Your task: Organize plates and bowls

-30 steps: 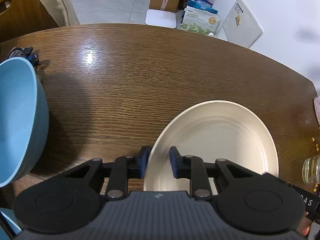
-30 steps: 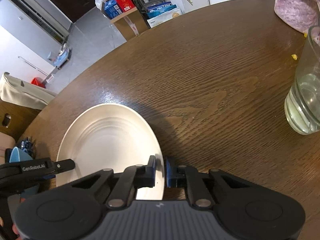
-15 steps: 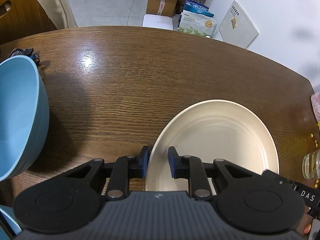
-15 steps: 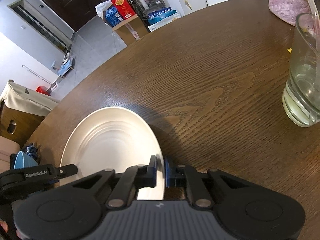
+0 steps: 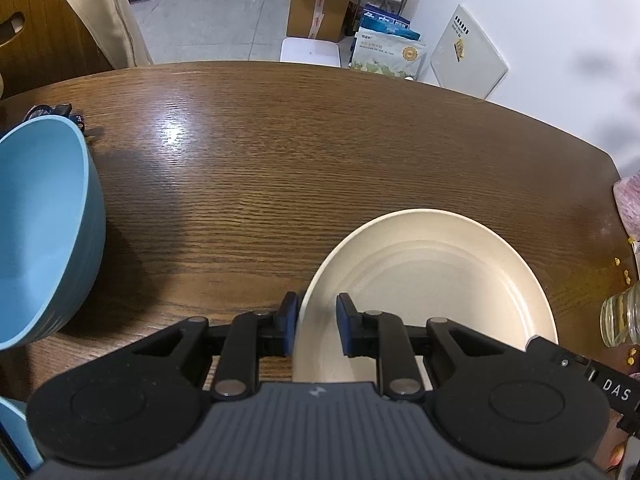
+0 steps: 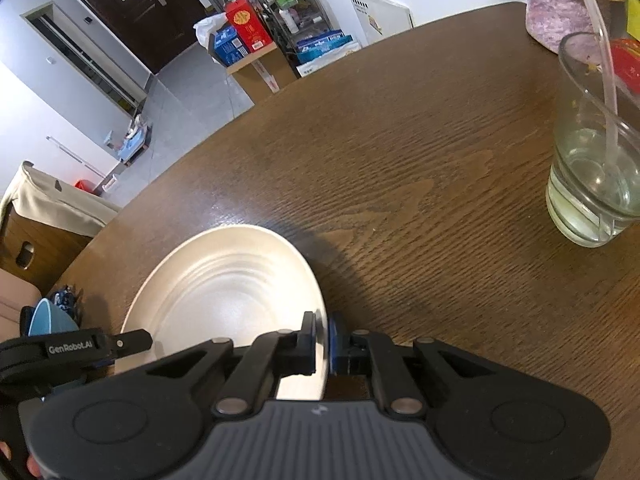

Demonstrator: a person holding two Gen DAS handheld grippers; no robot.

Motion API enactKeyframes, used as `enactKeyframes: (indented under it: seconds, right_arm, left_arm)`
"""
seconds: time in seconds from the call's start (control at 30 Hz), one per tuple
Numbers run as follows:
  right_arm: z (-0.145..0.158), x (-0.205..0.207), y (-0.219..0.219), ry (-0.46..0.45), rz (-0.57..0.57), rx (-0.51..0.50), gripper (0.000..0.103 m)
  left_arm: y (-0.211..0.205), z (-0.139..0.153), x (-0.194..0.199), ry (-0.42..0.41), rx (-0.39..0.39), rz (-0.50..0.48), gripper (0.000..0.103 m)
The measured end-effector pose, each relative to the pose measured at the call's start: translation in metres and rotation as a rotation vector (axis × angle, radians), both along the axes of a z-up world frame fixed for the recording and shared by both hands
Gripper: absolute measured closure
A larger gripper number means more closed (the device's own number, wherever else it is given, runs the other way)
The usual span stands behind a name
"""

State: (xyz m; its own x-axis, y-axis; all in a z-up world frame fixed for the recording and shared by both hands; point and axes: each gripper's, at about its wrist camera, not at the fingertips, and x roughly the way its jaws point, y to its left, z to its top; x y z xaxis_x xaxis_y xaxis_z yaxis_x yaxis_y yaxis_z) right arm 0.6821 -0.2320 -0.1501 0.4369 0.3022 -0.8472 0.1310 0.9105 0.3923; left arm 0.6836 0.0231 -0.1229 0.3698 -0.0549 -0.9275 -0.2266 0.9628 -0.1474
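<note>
A round cream plate [image 5: 432, 280] with ringed, glossy inside sits near the close edge of a dark wood-grain table [image 5: 280, 160], held from both sides: the left gripper [image 5: 317, 328] straddles its left rim with a visible gap, the right gripper [image 6: 322, 342] pinches its right rim tight. Only the left view shows the ribbed blue bowl [image 5: 40, 232] fully; only the right shows the water glass [image 6: 596, 160] fully
</note>
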Motion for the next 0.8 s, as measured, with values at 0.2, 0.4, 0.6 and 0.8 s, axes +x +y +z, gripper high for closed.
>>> enactKeyframes:
  seconds: [0.2, 0.4, 0.6, 0.8]
  right_arm:
    - [0.008, -0.007, 0.0, -0.037, 0.005, -0.008, 0.098]
    - [0.018, -0.018, 0.0, -0.07, 0.011, -0.008, 0.098]
    - [0.034, -0.036, -0.003, -0.107, 0.01, -0.007, 0.098]
    - [0.052, -0.061, -0.007, -0.145, 0.01, 0.0, 0.098]
  left_arm:
    - [-0.001, 0.004, -0.006, -0.014, 0.001, -0.003, 0.082]
    - [0.0, 0.017, -0.015, -0.045, -0.001, -0.004, 0.082]
    - [0.003, 0.037, -0.036, -0.084, -0.008, -0.009, 0.082]
    - [0.004, 0.062, -0.067, -0.132, -0.019, -0.01, 0.082]
